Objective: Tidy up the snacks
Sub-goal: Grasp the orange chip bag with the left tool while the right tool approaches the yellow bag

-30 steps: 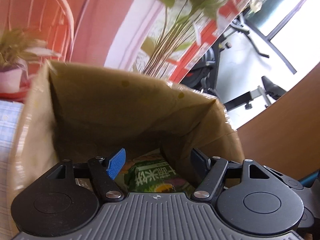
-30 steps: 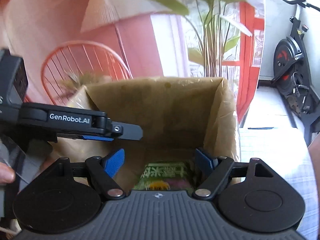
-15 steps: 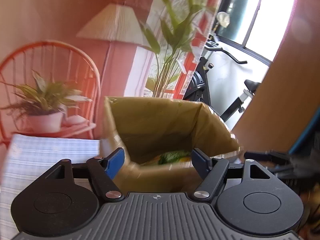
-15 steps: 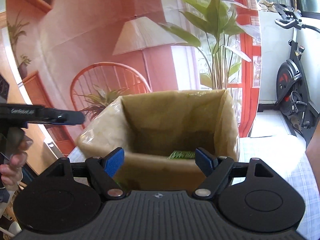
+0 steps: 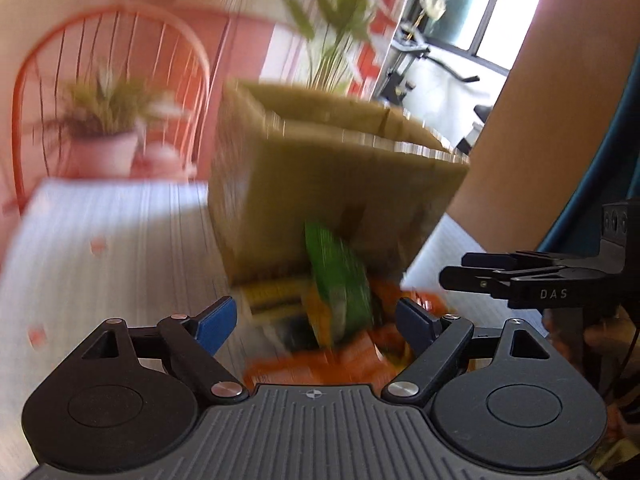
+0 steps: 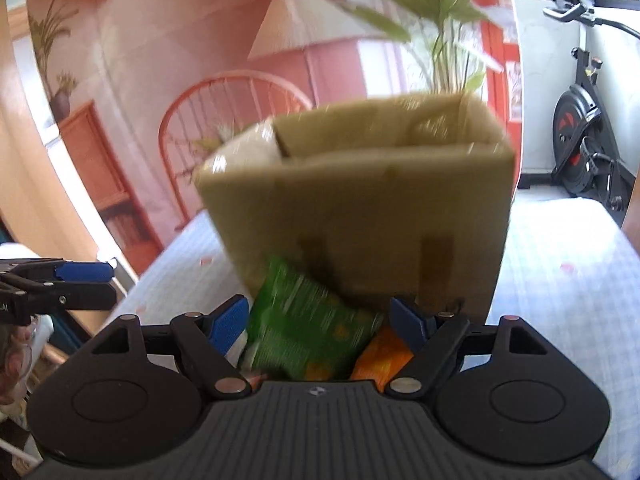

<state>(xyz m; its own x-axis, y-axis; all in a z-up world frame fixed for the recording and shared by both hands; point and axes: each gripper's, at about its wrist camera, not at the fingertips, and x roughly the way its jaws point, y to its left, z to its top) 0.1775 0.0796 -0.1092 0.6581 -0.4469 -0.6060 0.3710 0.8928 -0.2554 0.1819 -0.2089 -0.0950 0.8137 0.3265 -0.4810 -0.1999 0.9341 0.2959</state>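
Observation:
A brown cardboard box (image 5: 332,184) stands on the striped tablecloth (image 5: 120,232); it also shows in the right wrist view (image 6: 372,216). A green snack bag (image 5: 340,280) leans against its front, over orange packets (image 5: 352,356) and a yellow packet (image 5: 276,296). In the right wrist view the green bag (image 6: 304,328) and an orange packet (image 6: 384,360) lie between the blue pads. My left gripper (image 5: 316,316) is open and empty, low before the pile. My right gripper (image 6: 320,316) is open around the bag without touching it; it also shows from the side (image 5: 520,276).
A red wire chair (image 5: 108,92) with a potted plant (image 5: 104,136) stands behind the table at left. A tall leafy plant (image 6: 440,24) and a lamp shade (image 6: 316,24) are behind the box. An exercise bike (image 6: 584,120) stands at right.
Both grippers have pulled back and dropped from above the box's opening to table level in front of it. The snack pile by the box is now in view. Both views are blurred.

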